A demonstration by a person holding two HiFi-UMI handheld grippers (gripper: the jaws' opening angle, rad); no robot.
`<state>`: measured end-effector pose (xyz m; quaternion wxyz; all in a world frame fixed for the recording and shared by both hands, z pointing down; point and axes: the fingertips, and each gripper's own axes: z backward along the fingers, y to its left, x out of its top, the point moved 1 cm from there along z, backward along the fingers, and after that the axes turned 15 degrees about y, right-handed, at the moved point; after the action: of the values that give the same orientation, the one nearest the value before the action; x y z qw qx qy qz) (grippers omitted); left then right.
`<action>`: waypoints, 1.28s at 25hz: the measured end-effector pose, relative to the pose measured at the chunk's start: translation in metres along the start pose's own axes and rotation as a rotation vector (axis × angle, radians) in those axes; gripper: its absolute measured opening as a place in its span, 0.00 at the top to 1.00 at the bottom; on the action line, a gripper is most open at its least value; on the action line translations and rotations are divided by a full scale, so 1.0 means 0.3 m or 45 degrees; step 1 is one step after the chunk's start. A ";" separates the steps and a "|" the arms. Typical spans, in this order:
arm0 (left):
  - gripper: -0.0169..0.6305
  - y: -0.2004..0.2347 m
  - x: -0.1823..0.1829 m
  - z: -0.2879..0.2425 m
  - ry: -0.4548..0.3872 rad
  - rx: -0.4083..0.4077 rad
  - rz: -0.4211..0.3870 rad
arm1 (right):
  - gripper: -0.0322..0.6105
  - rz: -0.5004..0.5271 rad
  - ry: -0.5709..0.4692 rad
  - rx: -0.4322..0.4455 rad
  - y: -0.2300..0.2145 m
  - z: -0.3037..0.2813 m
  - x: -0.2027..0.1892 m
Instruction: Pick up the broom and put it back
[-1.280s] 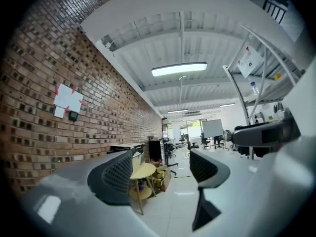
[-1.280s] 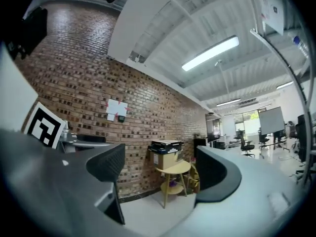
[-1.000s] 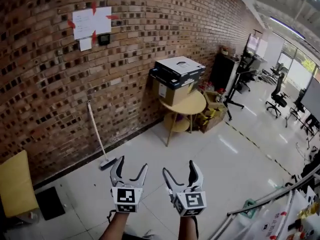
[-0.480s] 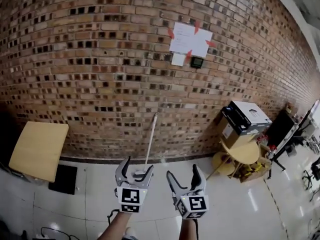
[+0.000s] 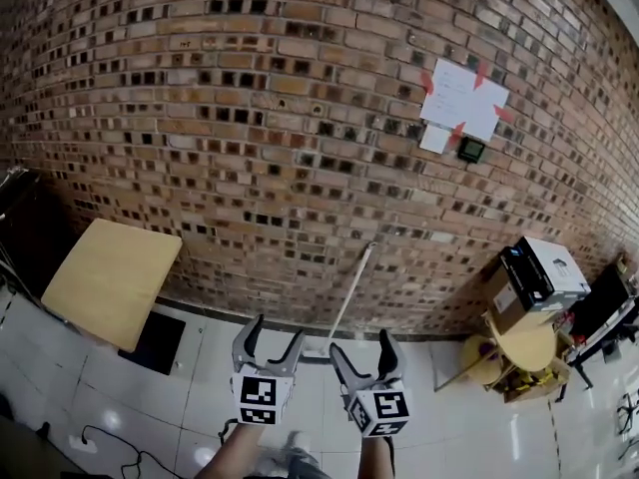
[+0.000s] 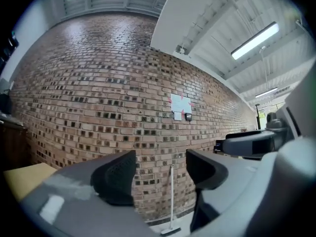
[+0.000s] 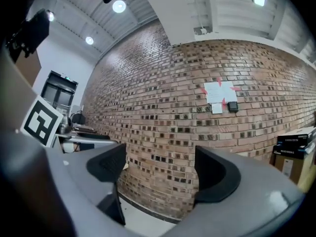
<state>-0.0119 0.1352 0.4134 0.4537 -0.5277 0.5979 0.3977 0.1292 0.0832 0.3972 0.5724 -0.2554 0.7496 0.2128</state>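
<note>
A broom [image 5: 349, 295] with a pale handle leans against the brick wall [image 5: 250, 118], its head on the floor just past my grippers. In the left gripper view the broom [image 6: 171, 201] shows between the jaws, still some way off. My left gripper [image 5: 268, 335] is open and holds nothing. To its right, my right gripper [image 5: 359, 348] is also open and empty. Both point at the wall base, with the broom's foot between them. The right gripper view shows only wall beyond its jaws.
A wooden table [image 5: 110, 279] stands at the left with a dark mat [image 5: 160, 341] beside it. At the right are a round table [image 5: 524, 345] and a stack of boxes [image 5: 539, 272]. A taped paper [image 5: 463, 98] hangs on the wall. A cable [image 5: 110, 445] lies on the floor.
The view has swung left and now faces the wall squarely. The broom has come to the middle, right above the two grippers. Both grippers stayed open.
</note>
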 end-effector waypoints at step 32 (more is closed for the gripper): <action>0.49 0.406 0.282 -0.812 -0.008 0.213 -0.029 | 0.37 0.027 -0.125 0.213 -0.385 -0.928 0.346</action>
<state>-0.1654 -0.1046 0.3978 0.5027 -0.4933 0.6216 0.3428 -0.0293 -0.1915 0.3647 0.6255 -0.1881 0.7384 0.1680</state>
